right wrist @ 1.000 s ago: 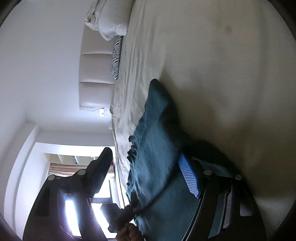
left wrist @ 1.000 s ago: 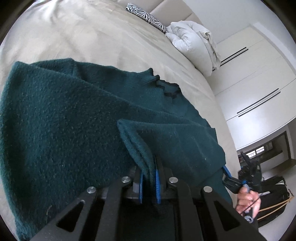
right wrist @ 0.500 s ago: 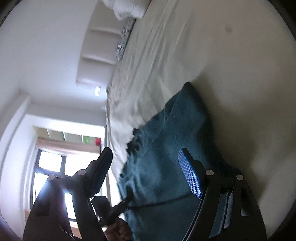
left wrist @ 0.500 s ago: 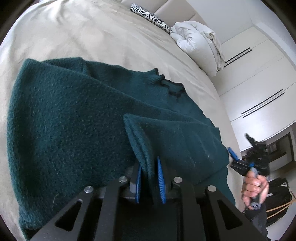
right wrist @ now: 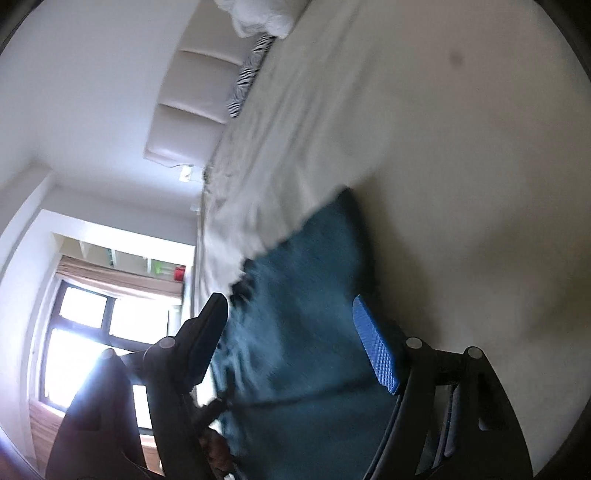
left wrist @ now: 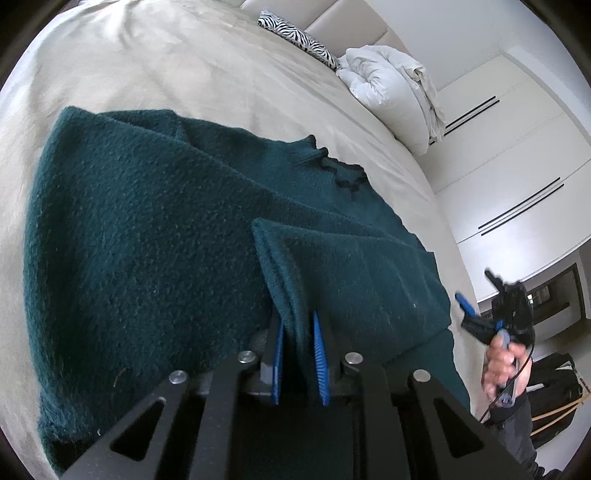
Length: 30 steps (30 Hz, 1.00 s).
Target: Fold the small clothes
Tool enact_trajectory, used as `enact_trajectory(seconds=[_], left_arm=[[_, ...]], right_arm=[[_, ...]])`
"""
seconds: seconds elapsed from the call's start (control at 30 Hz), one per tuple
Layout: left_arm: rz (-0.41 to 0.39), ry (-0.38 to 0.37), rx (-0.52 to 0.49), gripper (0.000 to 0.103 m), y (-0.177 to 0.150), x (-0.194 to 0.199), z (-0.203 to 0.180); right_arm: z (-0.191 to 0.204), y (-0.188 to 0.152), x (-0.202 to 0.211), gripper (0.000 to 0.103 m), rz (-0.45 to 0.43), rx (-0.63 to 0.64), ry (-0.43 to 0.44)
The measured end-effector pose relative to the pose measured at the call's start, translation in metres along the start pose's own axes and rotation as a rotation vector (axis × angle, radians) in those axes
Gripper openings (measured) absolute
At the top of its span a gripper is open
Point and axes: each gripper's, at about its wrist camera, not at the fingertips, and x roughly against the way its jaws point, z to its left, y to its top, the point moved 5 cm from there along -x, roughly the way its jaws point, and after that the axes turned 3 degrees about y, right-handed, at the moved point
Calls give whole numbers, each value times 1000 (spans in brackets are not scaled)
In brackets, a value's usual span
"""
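A dark teal knit sweater (left wrist: 155,236) lies spread on the beige bed (left wrist: 184,62). My left gripper (left wrist: 298,332) is shut on a folded edge of the sweater, which stands up between the blue pads. My right gripper (right wrist: 291,325) is open and empty, held in the air off the sweater's right side; it also shows in the left wrist view (left wrist: 491,317) with the hand that holds it. The sweater shows blurred in the right wrist view (right wrist: 303,332), under the open fingers.
A zebra-print pillow (left wrist: 295,35) and a rolled white duvet (left wrist: 391,92) lie at the head of the bed. White wardrobe doors (left wrist: 517,166) stand to the right. A window (right wrist: 85,350) is beyond the bed's far side.
My right gripper has let go of the sweater edge and pulled back and up from it. My left gripper keeps its hold on the fold and has shifted slightly.
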Motion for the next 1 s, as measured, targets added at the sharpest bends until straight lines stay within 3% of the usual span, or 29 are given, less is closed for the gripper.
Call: enact_trajectory(seconds=[0.1, 0.2, 0.3, 0.37, 0.47, 0.5, 0.57, 0.73, 1.0], left_arm=[[0, -15, 9, 18, 0, 0, 3], [6, -40, 24, 16, -1, 0, 8], [1, -30, 31, 16, -3, 9, 9], [-16, -20, 45, 19, -11, 23, 13], [-66, -3, 83, 28, -33, 58, 24], [-88, 23, 92, 38, -42, 73, 28], [-143, 55, 119, 49, -62, 102, 37], [-151, 76, 182, 49, -117, 143, 50], [-94, 74, 213, 51, -175, 153, 44]], right_arm=[[9, 15, -34, 70, 62, 8, 34], [-11, 24, -63, 68, 101, -53, -24], [-29, 29, -67, 64, 71, -96, 19], [-29, 27, -54, 64, 53, -93, 28], [-26, 16, -27, 66, 45, -25, -76], [-24, 12, -20, 67, 35, -5, -96], [-15, 1, 10, 68, -6, 53, -116], [1, -48, 66, 68, -28, 140, -127], [17, -136, 111, 68, 11, 300, -217]])
